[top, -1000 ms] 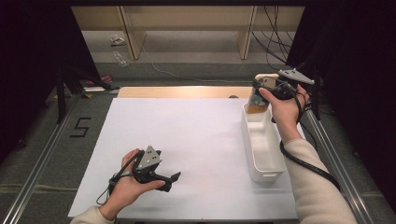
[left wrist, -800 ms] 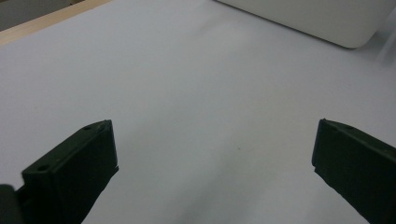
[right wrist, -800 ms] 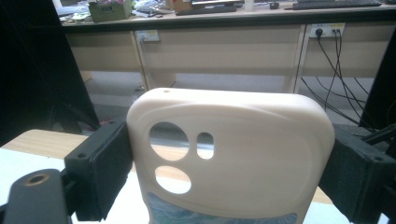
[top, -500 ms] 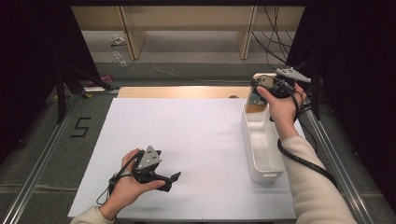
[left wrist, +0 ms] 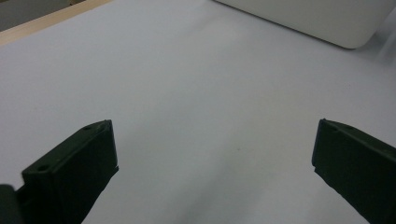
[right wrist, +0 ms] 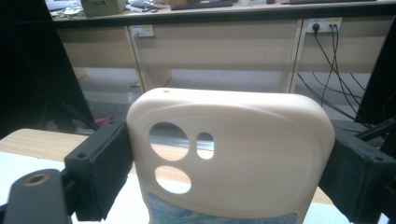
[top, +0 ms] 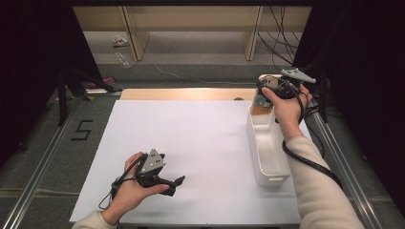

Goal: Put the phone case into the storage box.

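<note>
A cream phone case (right wrist: 233, 154) with three camera cut-outs stands upright between the black jaws of my right gripper (right wrist: 229, 161), which press on its two long sides. From above, the right gripper (top: 263, 91) holds the phone case (top: 261, 101) over the far end of a long white bin (top: 267, 164) at the table's right side. My left gripper (top: 175, 184) rests low near the front left of the white table sheet (top: 200, 138). Its jaws stand wide apart with nothing between them, and the left gripper (left wrist: 212, 154) looks across bare sheet toward the bin (left wrist: 322, 21).
A strip of bare wood (top: 186, 94) runs along the table's far edge. Metal rails (top: 43, 162) flank the table on both sides. Beyond it stand wooden desk legs (top: 136, 38) and loose cables (top: 282, 38) on the floor. A black cable (top: 310, 164) trails from the right gripper.
</note>
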Available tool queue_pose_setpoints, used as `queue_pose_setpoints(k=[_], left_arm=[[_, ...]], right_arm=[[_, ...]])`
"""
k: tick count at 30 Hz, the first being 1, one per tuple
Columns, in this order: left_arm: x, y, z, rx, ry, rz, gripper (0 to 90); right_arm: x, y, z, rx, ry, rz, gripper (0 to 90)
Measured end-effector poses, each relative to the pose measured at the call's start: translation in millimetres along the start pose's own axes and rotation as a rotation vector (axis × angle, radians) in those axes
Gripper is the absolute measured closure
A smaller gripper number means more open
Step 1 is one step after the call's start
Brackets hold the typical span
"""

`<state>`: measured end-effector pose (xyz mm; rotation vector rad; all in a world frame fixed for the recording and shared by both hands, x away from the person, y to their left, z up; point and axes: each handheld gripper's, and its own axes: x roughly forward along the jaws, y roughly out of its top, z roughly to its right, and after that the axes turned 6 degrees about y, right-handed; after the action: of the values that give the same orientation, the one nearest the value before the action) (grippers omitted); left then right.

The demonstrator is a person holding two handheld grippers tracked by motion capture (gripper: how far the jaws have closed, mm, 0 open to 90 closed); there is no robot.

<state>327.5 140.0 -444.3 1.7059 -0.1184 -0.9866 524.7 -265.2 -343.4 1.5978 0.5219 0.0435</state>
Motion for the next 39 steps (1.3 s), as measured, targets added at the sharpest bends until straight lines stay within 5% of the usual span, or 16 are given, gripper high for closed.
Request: queue_pose_setpoints(k=[39], left_arm=[[0.1,0.0,0.1,0.0,-0.002,0.0,0.0]], right_arm=[[14.2,-6.1,3.3,0.011,-0.033,-0.023,12.9]])
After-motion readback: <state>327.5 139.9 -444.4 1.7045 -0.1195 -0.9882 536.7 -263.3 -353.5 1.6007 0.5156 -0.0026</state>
